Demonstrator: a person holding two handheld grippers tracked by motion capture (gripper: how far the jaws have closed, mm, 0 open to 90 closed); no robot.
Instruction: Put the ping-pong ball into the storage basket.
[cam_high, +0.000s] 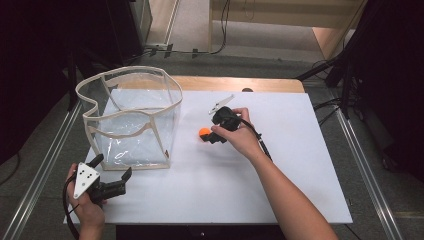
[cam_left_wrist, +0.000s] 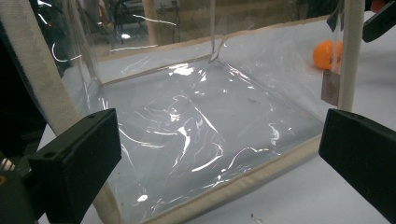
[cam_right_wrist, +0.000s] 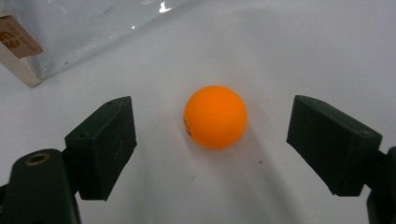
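An orange ball (cam_high: 204, 132) (cam_right_wrist: 215, 116) lies on the white board (cam_high: 280, 175), just right of a clear plastic bag with beige trim (cam_high: 130, 115). My right gripper (cam_high: 212, 135) (cam_right_wrist: 212, 112) is low over the board with the ball between its jaws; both pads stand clear of the ball, so the gripper is open. My left gripper (cam_high: 112, 166) (cam_left_wrist: 219, 126) is open at the board's near left corner, facing the bag's near wall (cam_left_wrist: 187, 116) with nothing between its jaws. Through that bag the ball (cam_left_wrist: 327, 53) shows at the far right.
A small silvery clip (cam_high: 221, 103) lies on the board behind the right hand. A paper tag (cam_left_wrist: 330, 86) hangs on the bag's corner seam. The bag stands upright with its mouth open. Metal rails run along both sides of the table.
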